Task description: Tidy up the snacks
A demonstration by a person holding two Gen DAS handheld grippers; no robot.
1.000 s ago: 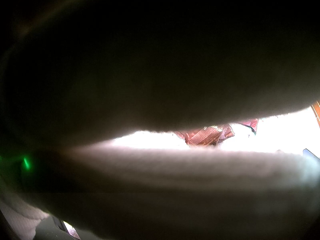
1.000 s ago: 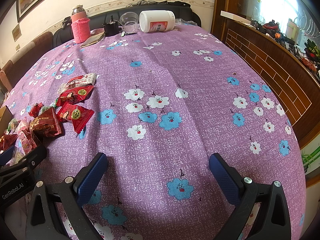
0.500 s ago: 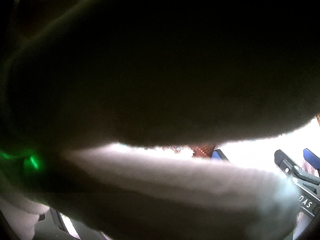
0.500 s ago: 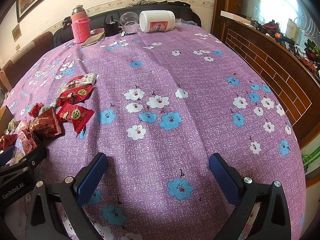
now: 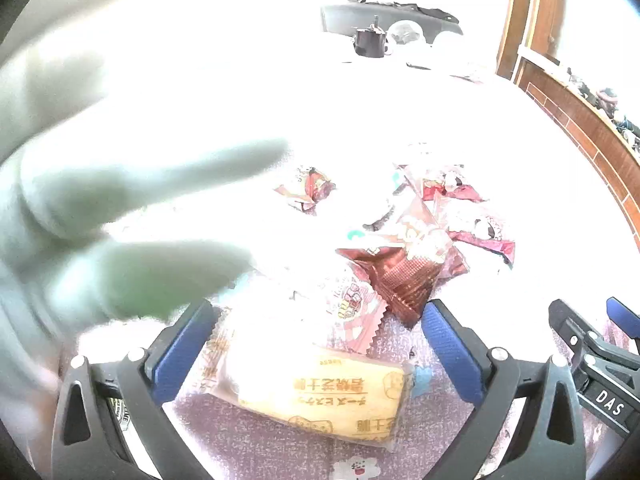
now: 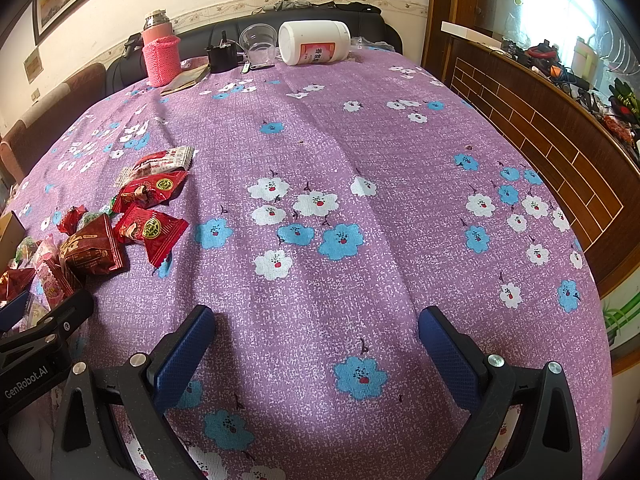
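In the overexposed left wrist view my left gripper [image 5: 316,328] is open above the purple flowered tablecloth [image 5: 472,436]. A yellow packaged cake [image 5: 320,396] lies between and just below its blue pads [image 5: 180,348]. A pink wrapped snack [image 5: 356,316], a brown foil snack [image 5: 404,280] and red packets [image 5: 480,236] lie beyond. A gloved hand [image 5: 120,240] blurs the left side. In the right wrist view my right gripper [image 6: 316,336] is open and empty over bare cloth. Red snack packets [image 6: 148,224] lie at its left.
At the table's far edge stand a pink knitted cup [image 6: 160,60], a black object [image 6: 222,56], a clear plastic cup [image 6: 260,42] and a white jar on its side [image 6: 314,42]. A brown brick-pattern counter [image 6: 540,120] runs along the right. The left gripper's body [image 6: 36,352] shows at the lower left.
The gloved hand that covered the left wrist camera has moved off to the left, so the snacks and the left gripper show. The right gripper has not moved.
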